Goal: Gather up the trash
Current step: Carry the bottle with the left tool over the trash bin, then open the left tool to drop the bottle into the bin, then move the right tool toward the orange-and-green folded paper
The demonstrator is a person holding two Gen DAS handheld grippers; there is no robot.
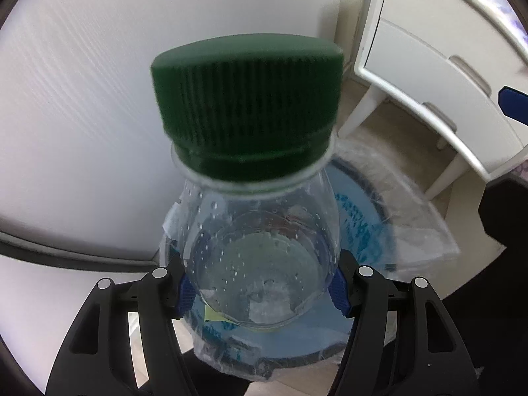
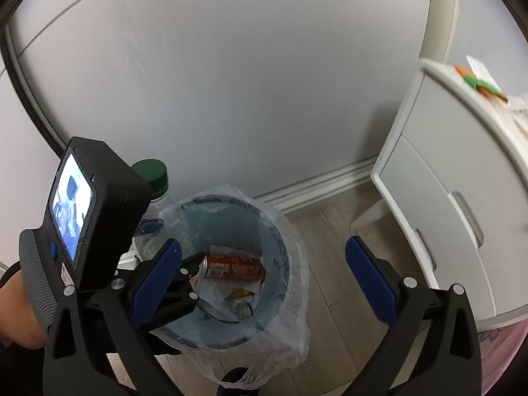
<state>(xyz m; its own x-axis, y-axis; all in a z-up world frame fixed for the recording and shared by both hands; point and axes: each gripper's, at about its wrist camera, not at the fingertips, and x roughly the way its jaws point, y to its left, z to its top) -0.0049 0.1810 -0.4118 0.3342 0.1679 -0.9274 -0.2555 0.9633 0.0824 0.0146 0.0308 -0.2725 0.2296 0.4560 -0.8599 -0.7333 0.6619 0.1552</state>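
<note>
- Gripping the clear plastic bottle [image 1: 264, 250] by its body, the left gripper [image 1: 262, 292] has its blue pads pressed against both sides; the green cap [image 1: 247, 99] points away from the camera, toward the wall.
- Droplets cling inside the bottle, and a little liquid may remain, though I cannot be sure.
- Seen from the right wrist view, the bottle [image 2: 155, 194] hangs at the far left edge of the bin, partly hidden behind the left gripper's black camera housing [image 2: 95, 211]; it looks to be over or just beside the rim, not yet inside.
- The right gripper [image 2: 264, 277] is spread wide and holds nothing, its fingers framing the bin from above.
- Below sits the round blue trash bin [image 2: 280, 250], lined with a clear plastic bag [image 2: 290, 330] folded over its rim.
- Inside already lie a red drink can [image 2: 236, 265] on its side and some crumpled wrappers [image 2: 237, 295], so part of the collecting appears done.
- Further out, a white cabinet [image 2: 455, 204] stands to the right on the wood-look floor [image 2: 333, 264], with a grey wall [image 2: 231, 82] behind the bin.
- On the cabinet top rest orange and green scraps [image 2: 478, 81] and some clear plastic, possibly trash left to gather.
- My judgement: the bottle drop is the step in hand, with the cabinet-top items probably remaining.
</note>
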